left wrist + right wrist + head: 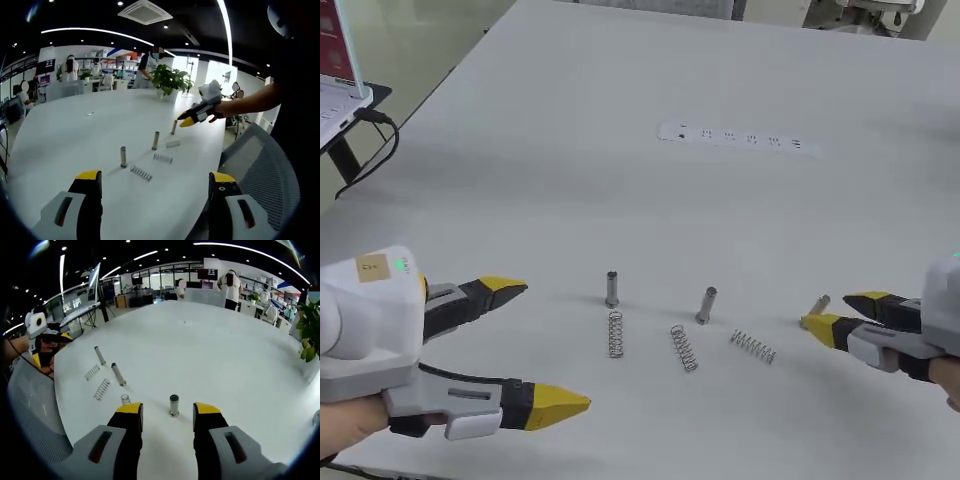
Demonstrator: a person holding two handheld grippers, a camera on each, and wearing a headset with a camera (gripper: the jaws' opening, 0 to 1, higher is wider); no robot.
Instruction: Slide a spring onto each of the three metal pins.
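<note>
Three short metal pins stand upright on the white table: left pin (611, 288), middle pin (706, 304), right pin (820, 303). In front of them lie three loose springs (615, 334), (684, 347), (752, 346). My left gripper (545, 345) is open and holds nothing, to the left of the left pin and its spring (141, 173). My right gripper (835, 312) is open, and the right pin (173, 405) stands between its yellow fingertips (131, 409) with a gap on each side. The nearest spring (125, 399) lies just left of the right gripper's left jaw.
A white power strip (738, 138) lies farther back on the table (620, 180). A laptop (335, 70) with a black cable sits off the far left edge. People and a potted plant (171, 80) stand beyond the table.
</note>
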